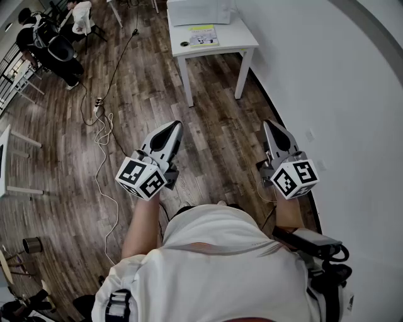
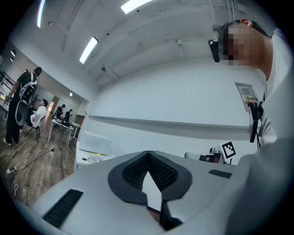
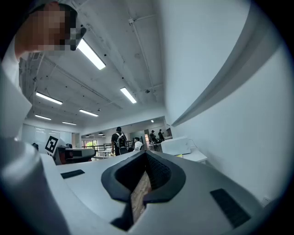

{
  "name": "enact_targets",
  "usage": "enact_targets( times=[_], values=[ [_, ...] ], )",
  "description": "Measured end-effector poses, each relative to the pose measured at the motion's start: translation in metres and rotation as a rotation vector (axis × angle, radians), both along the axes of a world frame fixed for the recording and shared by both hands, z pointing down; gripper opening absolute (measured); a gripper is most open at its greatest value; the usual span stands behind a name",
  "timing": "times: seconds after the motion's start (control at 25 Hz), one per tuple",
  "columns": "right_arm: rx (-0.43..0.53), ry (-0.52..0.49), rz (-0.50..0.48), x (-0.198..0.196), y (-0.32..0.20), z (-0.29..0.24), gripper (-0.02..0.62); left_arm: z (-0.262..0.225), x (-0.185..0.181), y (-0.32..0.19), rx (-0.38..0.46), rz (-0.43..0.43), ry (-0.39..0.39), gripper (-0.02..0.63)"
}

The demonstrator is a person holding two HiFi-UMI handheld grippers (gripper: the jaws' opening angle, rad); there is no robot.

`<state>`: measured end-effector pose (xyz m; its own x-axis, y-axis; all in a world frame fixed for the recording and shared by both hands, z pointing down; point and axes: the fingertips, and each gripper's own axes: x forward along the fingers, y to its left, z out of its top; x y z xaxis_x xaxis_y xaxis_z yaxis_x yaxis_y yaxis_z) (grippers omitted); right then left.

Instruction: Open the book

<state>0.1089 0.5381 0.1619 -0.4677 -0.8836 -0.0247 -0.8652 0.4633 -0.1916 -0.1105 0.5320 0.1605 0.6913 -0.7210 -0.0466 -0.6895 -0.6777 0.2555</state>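
Observation:
I see no book that I can name as such. A flat printed sheet or booklet with a yellow-green top (image 1: 203,34) lies on the white table (image 1: 242,43) ahead. My left gripper (image 1: 174,126) is held in front of the person's chest, above the wooden floor, with its jaws together and nothing between them. My right gripper (image 1: 267,124) hangs beside it near the wall, its jaws also meeting at the tips, empty. In the left gripper view the left gripper (image 2: 148,153) points level at the wall. The right gripper (image 3: 146,153) points level down the room.
A white box (image 1: 200,11) stands on the table's far side. Cables (image 1: 104,135) trail across the wooden floor at left. People (image 1: 47,44) sit at desks at the back left. A curved white wall (image 1: 352,94) runs along the right. Another table's edge (image 1: 5,151) shows at far left.

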Motion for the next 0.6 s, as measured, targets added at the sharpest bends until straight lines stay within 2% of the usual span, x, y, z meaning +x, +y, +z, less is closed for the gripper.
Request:
enact_targets(
  times=[0.28,0.6],
  values=[
    [-0.029,-0.011,-0.013,0.031,-0.006,0.023,0.003,0.018,0.034,-0.005,-0.002,0.008,-0.026,0.011],
    [-0.040,-0.013,-0.005,0.048,-0.026,0.038,0.002,0.030,0.050,-0.034,-0.012,0.018,-0.025,0.011]
  ],
)
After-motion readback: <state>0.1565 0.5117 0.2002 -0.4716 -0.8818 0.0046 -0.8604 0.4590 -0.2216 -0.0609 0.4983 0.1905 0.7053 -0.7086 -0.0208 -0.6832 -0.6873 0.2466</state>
